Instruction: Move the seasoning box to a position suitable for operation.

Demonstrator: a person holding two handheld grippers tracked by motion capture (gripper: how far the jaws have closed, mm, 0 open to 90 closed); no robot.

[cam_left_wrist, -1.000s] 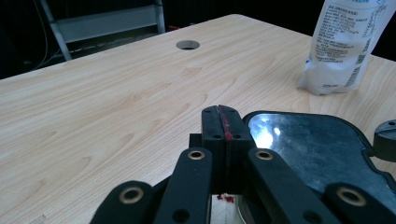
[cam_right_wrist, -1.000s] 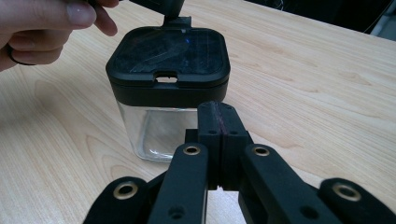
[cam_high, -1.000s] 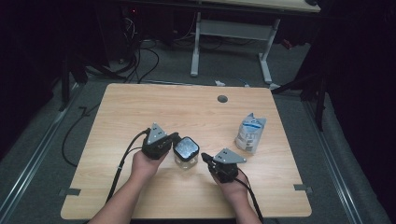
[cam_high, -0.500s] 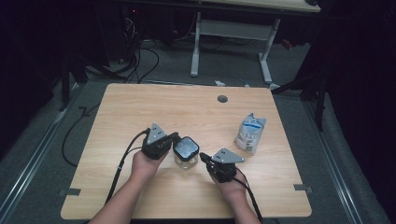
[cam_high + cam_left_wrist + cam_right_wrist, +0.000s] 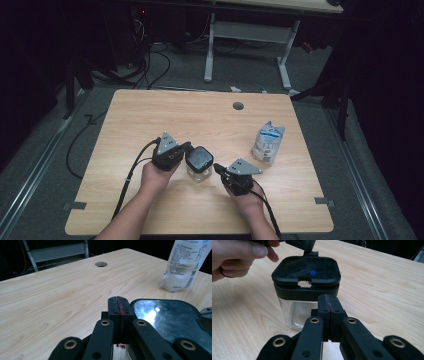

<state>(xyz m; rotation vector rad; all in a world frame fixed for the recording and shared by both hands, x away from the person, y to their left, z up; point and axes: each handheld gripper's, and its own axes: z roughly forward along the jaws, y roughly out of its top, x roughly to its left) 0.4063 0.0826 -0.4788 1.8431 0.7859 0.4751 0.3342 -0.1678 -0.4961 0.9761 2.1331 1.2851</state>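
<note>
Clear jar with black lid [image 5: 199,163] sits on desk [image 5: 150,120] between both: left hand-held gripper [image 5: 186,150] touching lid's edge, jaws together; right hand-held gripper [image 5: 217,167] just beside it, jaws together.

Both forearms come in over the desk's near edge, angled toward its middle. The left hand [image 5: 156,176] grips the left claw [image 5: 186,151], which points toward the right edge — its jaws pressed flat together. The right hand [image 5: 244,196] grips the right claw [image 5: 216,167], aimed back toward the left edge — jaws likewise closed, nothing between them. The two claw tips lie near each other.
</note>
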